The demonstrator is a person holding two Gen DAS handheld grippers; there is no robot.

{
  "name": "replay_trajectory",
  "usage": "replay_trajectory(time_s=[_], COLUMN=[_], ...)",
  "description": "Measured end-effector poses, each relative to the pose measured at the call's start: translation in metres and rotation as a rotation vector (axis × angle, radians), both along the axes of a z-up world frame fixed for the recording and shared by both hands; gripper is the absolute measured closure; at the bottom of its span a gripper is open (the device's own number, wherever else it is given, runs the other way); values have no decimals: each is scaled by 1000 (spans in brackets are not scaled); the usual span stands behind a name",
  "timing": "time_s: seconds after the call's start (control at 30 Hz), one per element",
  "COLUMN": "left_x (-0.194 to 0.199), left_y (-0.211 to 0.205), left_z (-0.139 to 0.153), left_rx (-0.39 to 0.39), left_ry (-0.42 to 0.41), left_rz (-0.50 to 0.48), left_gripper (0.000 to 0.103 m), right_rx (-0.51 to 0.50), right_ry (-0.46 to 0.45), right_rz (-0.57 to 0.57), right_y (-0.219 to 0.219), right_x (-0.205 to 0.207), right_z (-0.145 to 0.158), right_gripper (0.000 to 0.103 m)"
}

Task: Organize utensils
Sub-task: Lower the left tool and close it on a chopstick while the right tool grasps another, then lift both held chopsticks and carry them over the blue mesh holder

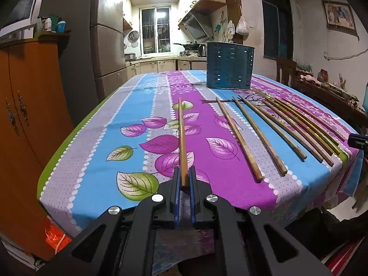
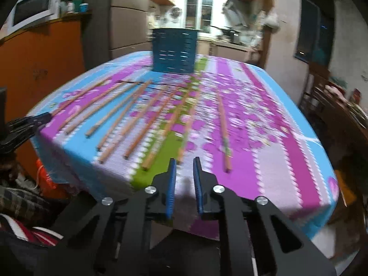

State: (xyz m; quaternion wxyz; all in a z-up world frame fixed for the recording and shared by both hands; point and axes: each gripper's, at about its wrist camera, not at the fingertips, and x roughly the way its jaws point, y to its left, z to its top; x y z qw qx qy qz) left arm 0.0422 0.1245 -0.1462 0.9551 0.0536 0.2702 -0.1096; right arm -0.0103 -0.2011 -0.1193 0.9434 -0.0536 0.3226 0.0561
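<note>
Left wrist view. Left gripper (image 1: 184, 172): jaws clenched on the near end of one wooden chopstick (image 1: 182, 138), which points away over the floral tablecloth (image 1: 128, 105). Loose chopsticks (image 1: 260, 135): a row lying flat on the cloth to the right of the held one, fanned, near ends close to the table's near edge. Utensil holder (image 1: 230, 65): dark blue, slotted, upright at the far side of the table, beyond the row's far tips. Right gripper (image 1: 357, 140): only a tip at the right edge.

Right wrist view (blurred). Right gripper (image 2: 184, 170): jaws parted, nothing between them, at the table's near edge. Loose chopsticks (image 2: 138, 115): spread left of centre. A single chopstick (image 2: 223, 133) lies apart to the right. Utensil holder (image 2: 174, 50): far centre. Left gripper (image 2: 34, 120): at the left edge, its grip unclear from here.
</note>
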Motion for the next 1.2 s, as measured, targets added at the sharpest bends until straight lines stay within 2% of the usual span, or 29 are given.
replay_trajectory(time_s=[0.1, 0.3, 0.7, 0.83, 0.9, 1.03, 1.2], left_x=[0, 1, 0, -1, -1, 1, 2], left_y=[-1, 1, 6, 7, 7, 9, 9], left_z=[0, 1, -1, -1, -1, 0, 1], left_rx=[9, -24, -61, -55, -55, -69, -70], left_ry=[-1, 8, 1, -1, 0, 11, 16], left_rz=[3, 17, 12, -2, -5, -13, -15], left_gripper=[94, 94, 95, 95, 95, 95, 95], right_rx=[-2, 11, -19, 8, 32, 56, 91], right_ry=[-13, -26, 69, 82, 87, 80, 20], right_rz=[63, 130, 10, -33, -47, -76, -112], right_y=[15, 38, 64, 63, 62, 59, 51], right_x=[3, 5, 29, 30, 30, 28, 25], right_z=[2, 8, -10, -12, -12, -11, 5], right_gripper=[93, 93, 93, 93, 96, 97, 98])
